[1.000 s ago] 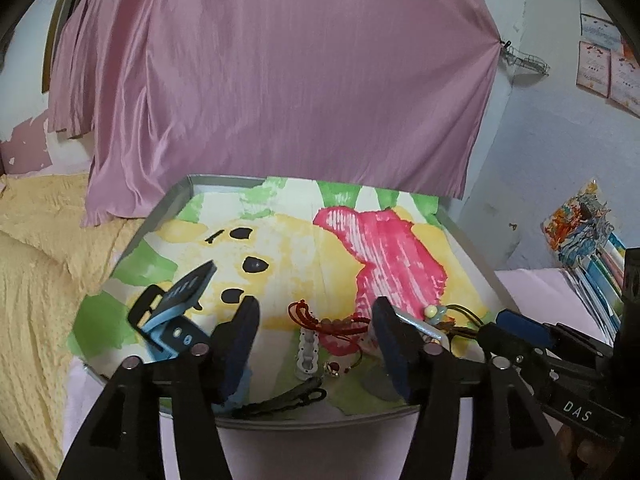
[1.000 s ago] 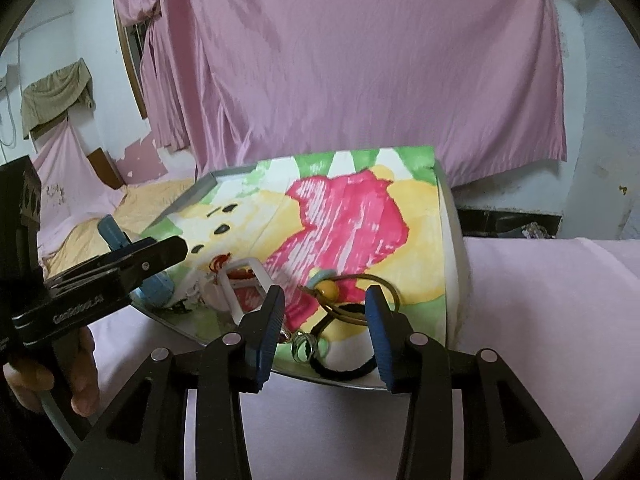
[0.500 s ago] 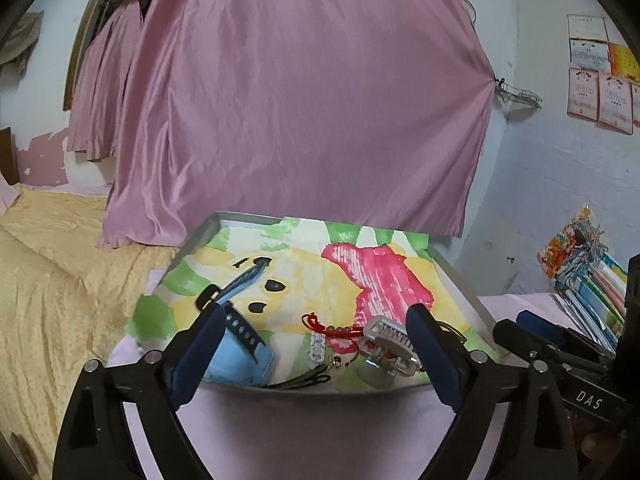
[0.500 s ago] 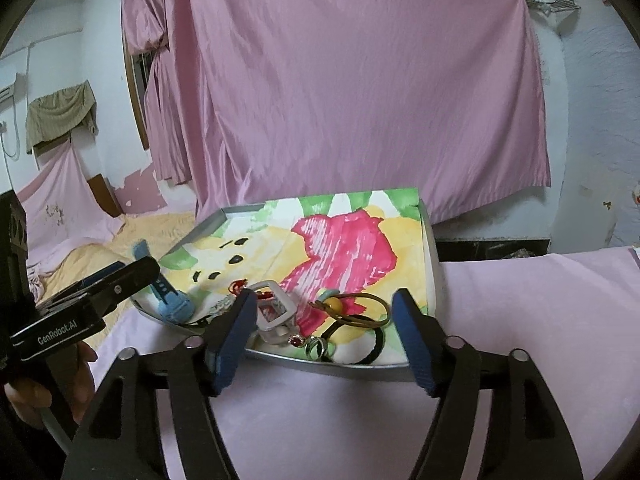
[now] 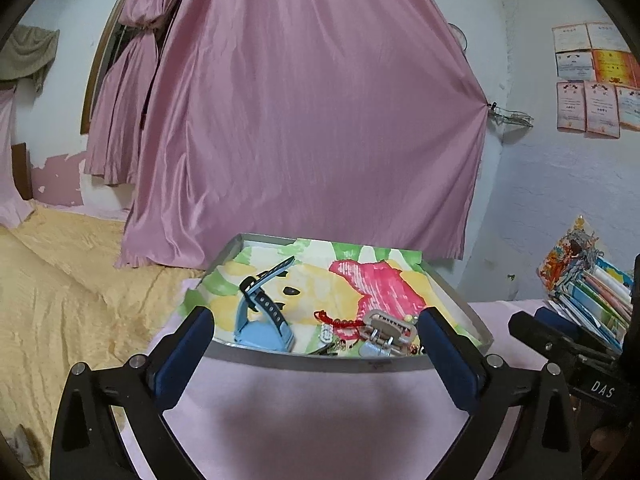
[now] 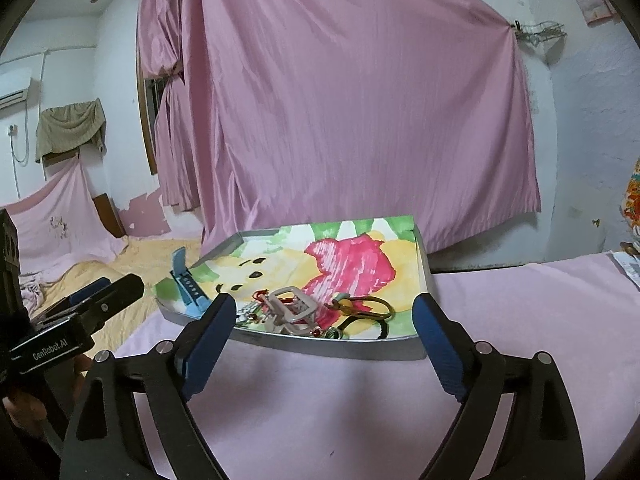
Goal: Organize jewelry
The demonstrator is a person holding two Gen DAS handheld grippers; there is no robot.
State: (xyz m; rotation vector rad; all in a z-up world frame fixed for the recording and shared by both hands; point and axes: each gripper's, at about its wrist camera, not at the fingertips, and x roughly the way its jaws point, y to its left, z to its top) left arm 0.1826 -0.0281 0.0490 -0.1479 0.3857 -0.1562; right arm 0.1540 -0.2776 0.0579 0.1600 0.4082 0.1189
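Metal tray (image 5: 362, 363) on my pink-clothed bench (image 5: 320, 420), left view: blue watch (image 5: 262, 326), red cord bracelet (image 5: 340, 323), silver clasp (image 5: 386, 330) inside, beyond my left tongs (image 5: 316, 354), opening, empty. Right view: same tray (image 6: 340, 347), gold rings (image 6: 366, 307), ahead of right tongs (image 6: 322, 334), opening, holding nothing.

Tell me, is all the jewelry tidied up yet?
Looks nearly done: the blue watch, red cord bracelet, silver hair clip and gold hoop all lie in the grey metal tray. Both the left gripper and right gripper are opening their jaws on nothing. Nothing shows outside the tray.
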